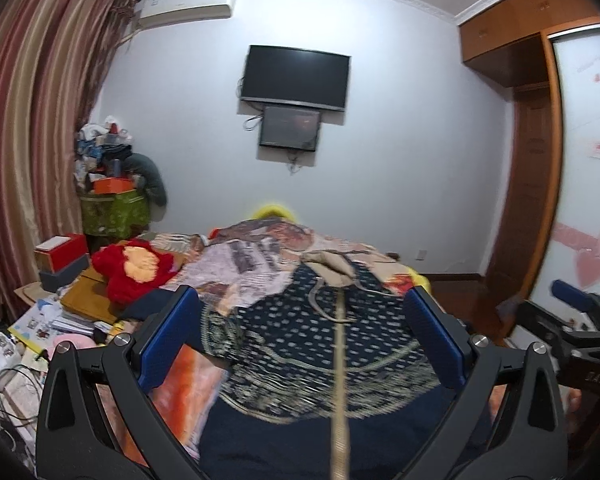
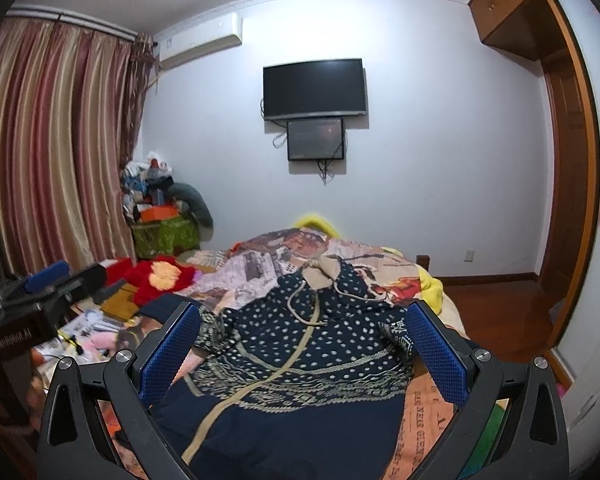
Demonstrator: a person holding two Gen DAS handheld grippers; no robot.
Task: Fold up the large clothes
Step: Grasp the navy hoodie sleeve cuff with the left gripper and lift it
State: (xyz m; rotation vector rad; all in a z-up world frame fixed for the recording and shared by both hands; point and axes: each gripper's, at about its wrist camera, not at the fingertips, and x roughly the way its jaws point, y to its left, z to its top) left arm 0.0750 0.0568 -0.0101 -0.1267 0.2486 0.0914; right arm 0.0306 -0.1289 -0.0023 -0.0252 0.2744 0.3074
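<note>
While the navy dotted hoodie [image 2: 300,360] lies seemingly flat on the bed [image 2: 432,404], left gripper [image 1: 300,344] and right gripper [image 2: 302,356] hover above, jaws apart.

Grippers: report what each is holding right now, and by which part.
Nothing is held. The left gripper and right gripper are both open above the navy patterned garment, fingers clear of the fabric.

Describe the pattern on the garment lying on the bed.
Navy with pale dots and beige trim bands, clearest in right wrist view: garment.
</note>
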